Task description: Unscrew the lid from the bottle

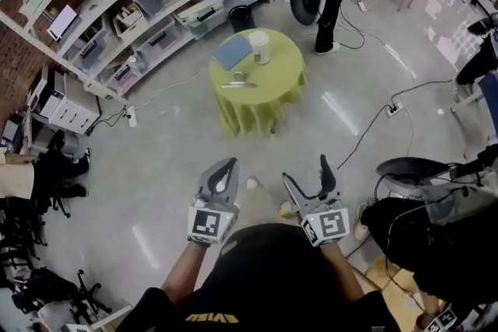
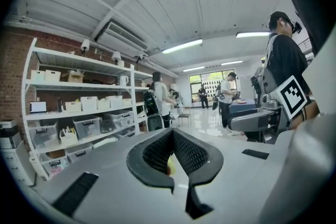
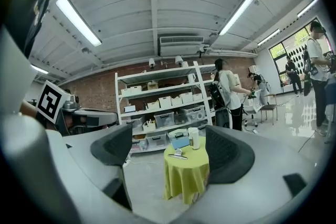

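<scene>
Stage: hasn't really started imo. The person is standing well back from the worktop (image 1: 268, 101), a small round one under a yellow-green cloth, with bare floor (image 1: 179, 159) in between.

Bottle: the white bottle (image 1: 259, 48) is upright near the far edge of the worktop, nothing touching it.

Lid: the lid (image 1: 258, 36) looks like it's still on top, but it's too small here to be sure.

Other stuff on there: a blue flat thing (image 1: 231, 53) just beside the bottle toward the far-left edge, and a little metal clip thing (image 1: 237, 82) closer to the near-left edge. Can't tell what either one really is.

Left tongs: the left tongs (image 1: 226, 163) are pinched fully together with nothing in them, held low in front of the person's body.

Right tongs: the right tongs (image 1: 309, 173) are spread wide and empty. In the right gripper view the worktop and bottle show up in the gap, but far off, not actually between the pads.

Done so far: nothing I can see. No grip on the bottle, no twist on the lid.

Still to do: pretty much all of it. My guess is walk up, hold the bottle body with one pair, clamp the lid with the other, twist it off.

Watch out for: the bottle is close to the blue thing, so there's little room on that side.

Background: shelves (image 1: 148, 4) with bins behind the worktop, other people around, none near the bottle.
</scene>
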